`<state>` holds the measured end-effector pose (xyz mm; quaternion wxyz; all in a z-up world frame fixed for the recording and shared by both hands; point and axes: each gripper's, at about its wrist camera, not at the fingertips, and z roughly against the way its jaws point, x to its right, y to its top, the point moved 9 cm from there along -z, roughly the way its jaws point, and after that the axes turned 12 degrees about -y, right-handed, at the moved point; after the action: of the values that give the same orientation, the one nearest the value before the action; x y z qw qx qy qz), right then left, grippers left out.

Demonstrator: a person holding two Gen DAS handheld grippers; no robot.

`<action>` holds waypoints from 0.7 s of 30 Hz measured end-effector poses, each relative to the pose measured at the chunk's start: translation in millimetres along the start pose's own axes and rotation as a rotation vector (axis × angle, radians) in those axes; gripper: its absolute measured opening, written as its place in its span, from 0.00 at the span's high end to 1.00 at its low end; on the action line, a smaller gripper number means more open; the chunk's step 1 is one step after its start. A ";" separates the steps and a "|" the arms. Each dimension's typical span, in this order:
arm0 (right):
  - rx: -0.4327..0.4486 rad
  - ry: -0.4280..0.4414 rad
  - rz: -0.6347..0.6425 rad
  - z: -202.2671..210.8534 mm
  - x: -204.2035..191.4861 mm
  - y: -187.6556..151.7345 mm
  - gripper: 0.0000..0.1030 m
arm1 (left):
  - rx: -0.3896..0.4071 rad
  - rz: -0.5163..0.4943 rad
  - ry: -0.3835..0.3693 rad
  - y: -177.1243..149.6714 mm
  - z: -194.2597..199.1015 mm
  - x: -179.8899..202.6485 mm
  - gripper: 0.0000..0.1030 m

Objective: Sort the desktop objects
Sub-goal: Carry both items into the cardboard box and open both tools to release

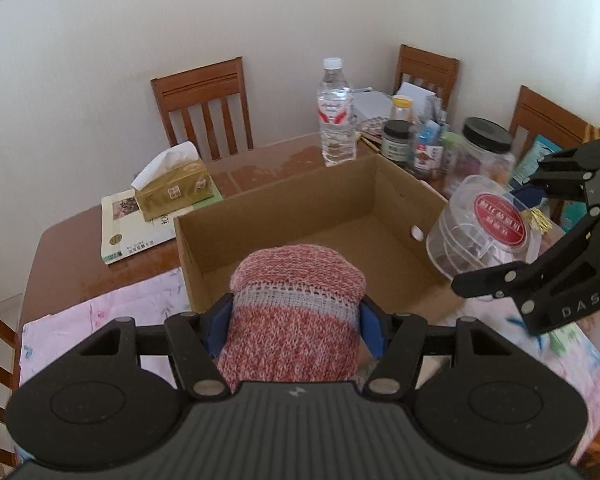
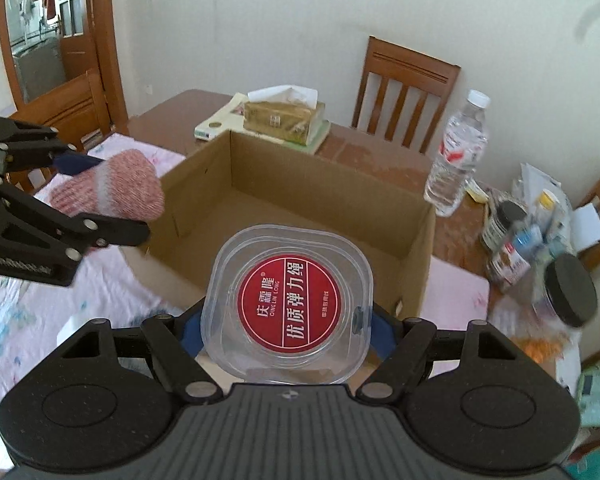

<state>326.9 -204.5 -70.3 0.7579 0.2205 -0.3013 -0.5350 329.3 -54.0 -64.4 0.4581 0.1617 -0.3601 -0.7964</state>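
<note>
My left gripper is shut on a red-and-white knitted mitten, held just over the near wall of an open cardboard box. The box looks bare inside. My right gripper is shut on a clear plastic container with a round red label, held above the box's near rim. In the left wrist view the right gripper and its clear container hang at the box's right wall. In the right wrist view the left gripper holds the mitten at the box's left corner.
A tissue box lies on a book behind the cardboard box. A water bottle stands at the far edge, beside several jars and packets. A pink cloth covers the near table. Wooden chairs surround the table.
</note>
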 end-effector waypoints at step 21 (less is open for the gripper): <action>-0.178 0.071 0.007 -120.2 -1.6 23.0 0.21 | -0.129 0.112 0.045 7.5 -100.0 -43.9 0.38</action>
<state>425.3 -194.0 -142.3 0.7867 0.1700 -0.2259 -0.5489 415.9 -61.8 -131.0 0.5195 0.1292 -0.3063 -0.7872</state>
